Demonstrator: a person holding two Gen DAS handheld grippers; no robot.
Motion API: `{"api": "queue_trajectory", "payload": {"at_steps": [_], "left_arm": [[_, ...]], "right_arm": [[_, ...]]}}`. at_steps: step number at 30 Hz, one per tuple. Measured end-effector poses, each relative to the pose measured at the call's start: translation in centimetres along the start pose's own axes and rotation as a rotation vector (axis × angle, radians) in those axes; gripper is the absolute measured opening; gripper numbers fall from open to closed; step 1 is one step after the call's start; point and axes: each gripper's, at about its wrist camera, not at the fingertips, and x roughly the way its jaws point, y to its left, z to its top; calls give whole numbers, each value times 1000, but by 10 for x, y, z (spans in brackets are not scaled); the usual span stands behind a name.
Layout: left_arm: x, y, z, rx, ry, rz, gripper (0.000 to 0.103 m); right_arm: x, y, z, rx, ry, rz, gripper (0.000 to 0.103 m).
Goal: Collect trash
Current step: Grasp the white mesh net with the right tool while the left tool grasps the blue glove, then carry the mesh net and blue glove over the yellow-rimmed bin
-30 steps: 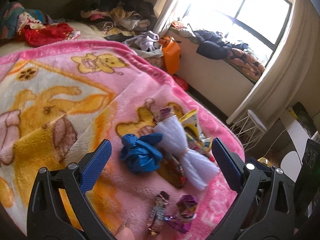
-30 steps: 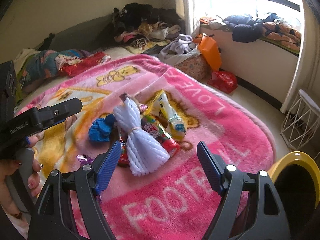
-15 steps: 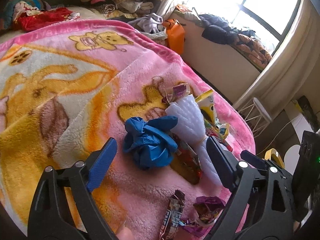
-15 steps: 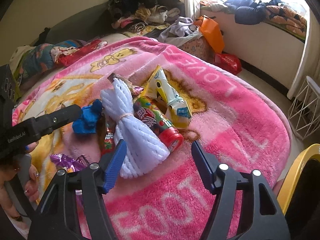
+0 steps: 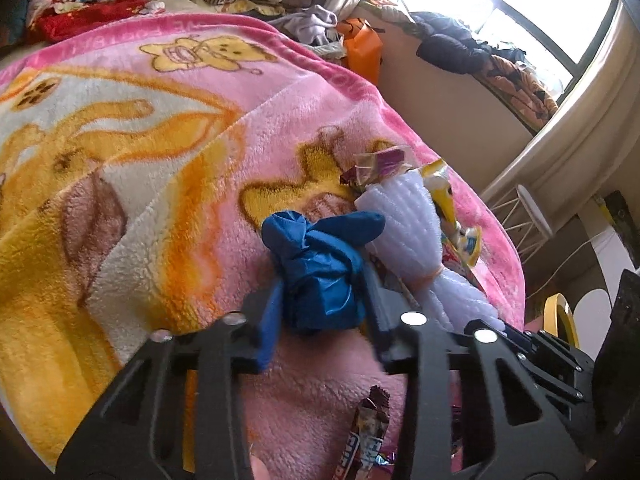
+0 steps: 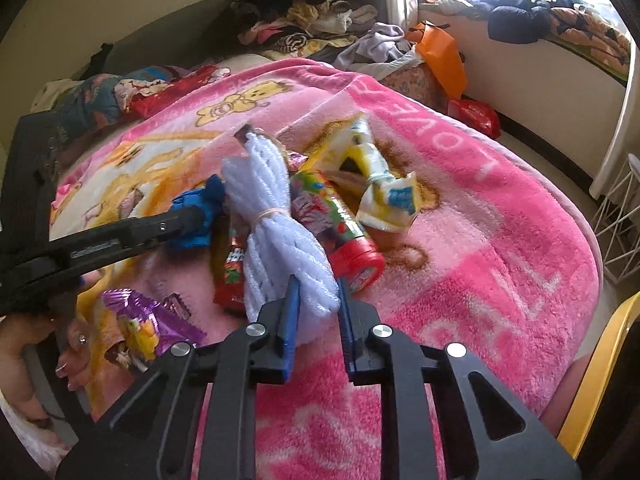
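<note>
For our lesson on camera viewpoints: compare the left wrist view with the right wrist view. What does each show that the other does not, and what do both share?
Only the left wrist view: the left gripper, jaws closing on the crumpled blue plastic glove, seen head-on.

Only the right wrist view: the right gripper, jaws closing on the white foam netting bundle; a red-capped colourful tube; a hand on the left gripper's handle.

Both: the pink fleece cartoon blanket, the glove, the bundle, a yellow knotted wrapper, an orange bag.
</note>
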Motion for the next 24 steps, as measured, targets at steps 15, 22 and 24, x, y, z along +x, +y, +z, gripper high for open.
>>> {"api": "queue_trajectory", "payload": {"at_steps": [15, 22, 24], "left_arm": [[-28, -19, -2, 42, -26, -66, 13], [-40, -31, -1, 59, -44, -80, 13], [-43, -36, -1, 69, -50, -88, 13]], "right_arm": [[-39, -4, -27, 41, -16, -7, 15], [-62, -15, -34, 85, -51, -40, 15], [-68, -20, -36, 100, -62, -46, 15]]}}
